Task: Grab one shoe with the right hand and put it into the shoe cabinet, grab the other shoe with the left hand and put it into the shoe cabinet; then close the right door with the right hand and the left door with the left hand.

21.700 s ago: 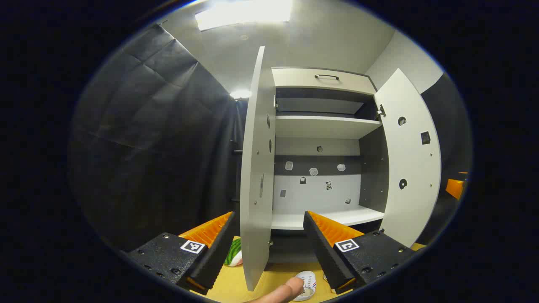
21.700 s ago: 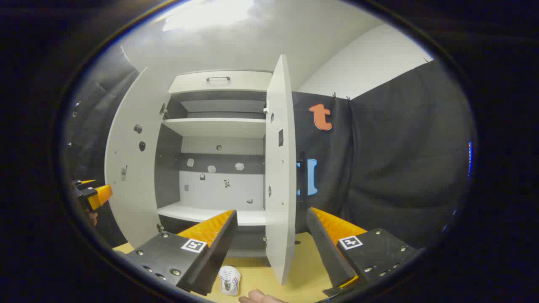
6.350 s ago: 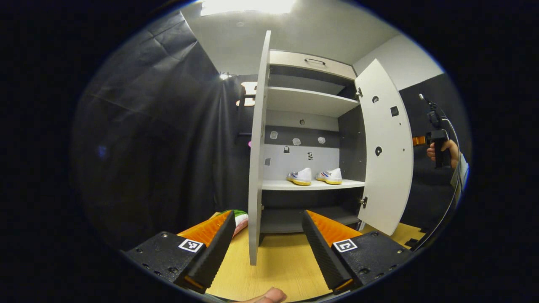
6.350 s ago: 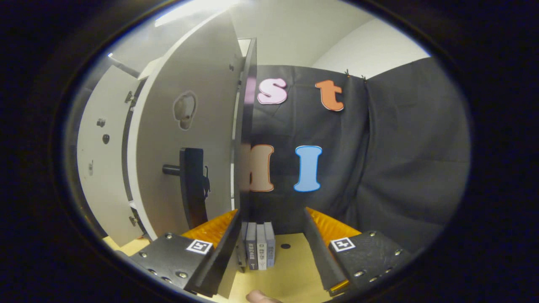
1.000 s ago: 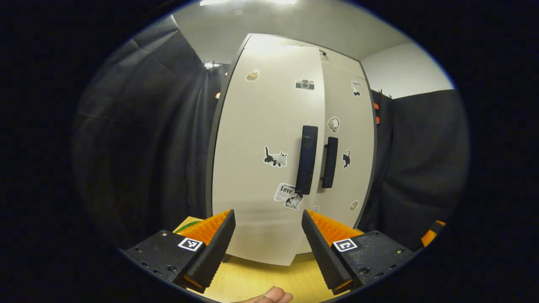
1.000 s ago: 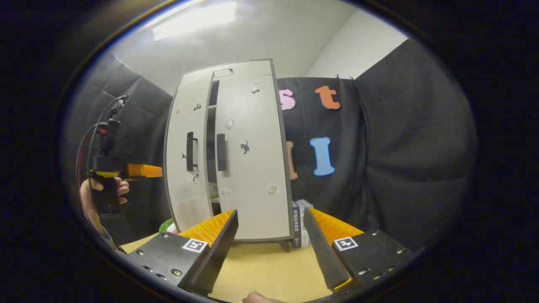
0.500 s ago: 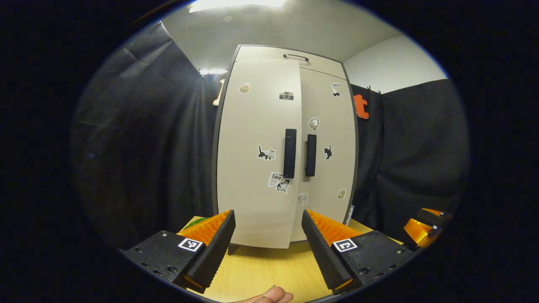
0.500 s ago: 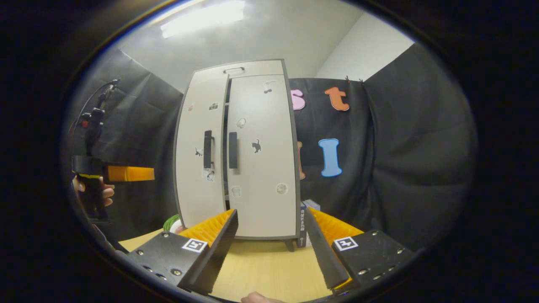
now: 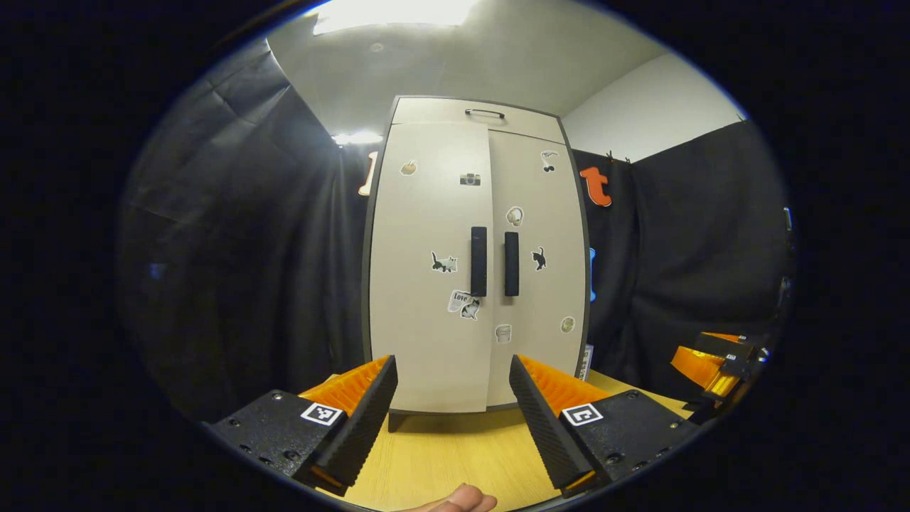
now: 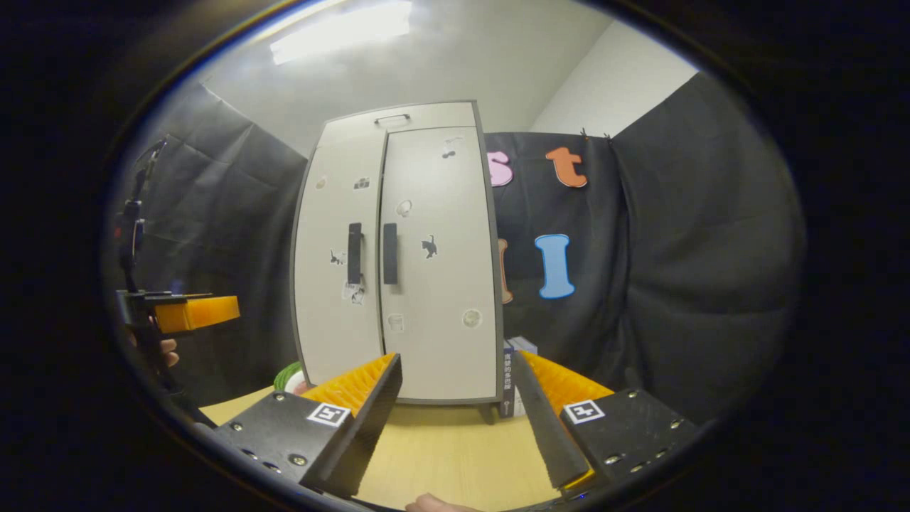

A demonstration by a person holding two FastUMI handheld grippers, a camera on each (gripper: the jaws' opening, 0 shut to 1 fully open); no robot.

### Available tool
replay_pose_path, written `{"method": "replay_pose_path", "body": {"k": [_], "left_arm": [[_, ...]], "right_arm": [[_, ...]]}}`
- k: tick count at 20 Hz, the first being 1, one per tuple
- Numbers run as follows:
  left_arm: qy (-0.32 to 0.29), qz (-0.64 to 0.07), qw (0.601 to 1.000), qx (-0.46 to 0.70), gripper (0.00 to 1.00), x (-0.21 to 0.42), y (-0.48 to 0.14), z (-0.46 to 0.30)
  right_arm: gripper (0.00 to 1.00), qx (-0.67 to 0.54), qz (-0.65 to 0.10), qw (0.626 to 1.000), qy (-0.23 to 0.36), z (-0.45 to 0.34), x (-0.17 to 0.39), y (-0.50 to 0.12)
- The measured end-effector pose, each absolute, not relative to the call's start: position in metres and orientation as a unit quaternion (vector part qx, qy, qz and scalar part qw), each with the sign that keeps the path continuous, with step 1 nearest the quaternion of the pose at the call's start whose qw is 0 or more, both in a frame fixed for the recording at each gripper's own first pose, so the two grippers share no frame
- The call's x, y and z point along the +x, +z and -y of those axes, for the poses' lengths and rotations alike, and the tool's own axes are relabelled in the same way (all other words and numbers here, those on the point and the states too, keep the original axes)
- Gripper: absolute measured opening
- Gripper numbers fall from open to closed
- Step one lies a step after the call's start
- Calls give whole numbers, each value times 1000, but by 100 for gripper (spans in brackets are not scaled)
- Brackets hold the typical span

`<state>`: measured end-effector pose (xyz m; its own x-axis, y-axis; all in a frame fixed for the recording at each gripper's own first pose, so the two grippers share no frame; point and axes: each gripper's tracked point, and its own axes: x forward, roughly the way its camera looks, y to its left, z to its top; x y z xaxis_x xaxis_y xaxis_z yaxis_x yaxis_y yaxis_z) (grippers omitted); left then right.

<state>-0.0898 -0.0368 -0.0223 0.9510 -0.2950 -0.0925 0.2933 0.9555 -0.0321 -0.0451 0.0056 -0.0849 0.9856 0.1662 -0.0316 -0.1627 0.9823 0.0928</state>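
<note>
Your left gripper point(image 9: 453, 398) stands wide apart with nothing between its fingers; ahead of it, well clear, the shoe cabinet point(image 9: 478, 256) sits on the wooden table point(image 9: 455, 455) with the left door point(image 9: 426, 270) and right door point(image 9: 540, 270) both flush, their two dark handles point(image 9: 492, 262) side by side at the seam; the shoes cannot be seen behind those doors. Far to the right edge of the left gripper view your other gripper shows low beside the table. The right gripper view adds what that one hides: some books point(image 10: 513, 377) standing upright just beside the cabinet's right flank, a green-and-white object point(image 10: 291, 377) at its left foot, and your hand point(image 10: 167, 350) gripping the other gripper's handle at the left edge. Your right gripper point(image 10: 458, 402) is likewise spread wide and carries nothing; the cabinet stands beyond its fingers, apart from them, slightly left of centre.
</note>
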Motion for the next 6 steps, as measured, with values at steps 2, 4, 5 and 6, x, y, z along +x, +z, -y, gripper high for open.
{"method": "replay_pose_path", "body": {"k": [2, 4, 5, 6], "left_arm": [[-149, -48, 988, -11, 96, -92, -23, 37], [-150, -53, 987, -13, 96, -92, -27, 38], [-148, -54, 987, -14, 96, -90, -28, 38], [-146, -55, 988, -15, 97, -89, -29, 37]], "right_arm": [[92, 50, -17, 995, 85, -6, -46, -84], [93, 49, -18, 995, 83, -5, -47, -85], [92, 47, -18, 995, 84, -5, -48, -84], [92, 46, -16, 995, 86, -7, -48, -85]]}}
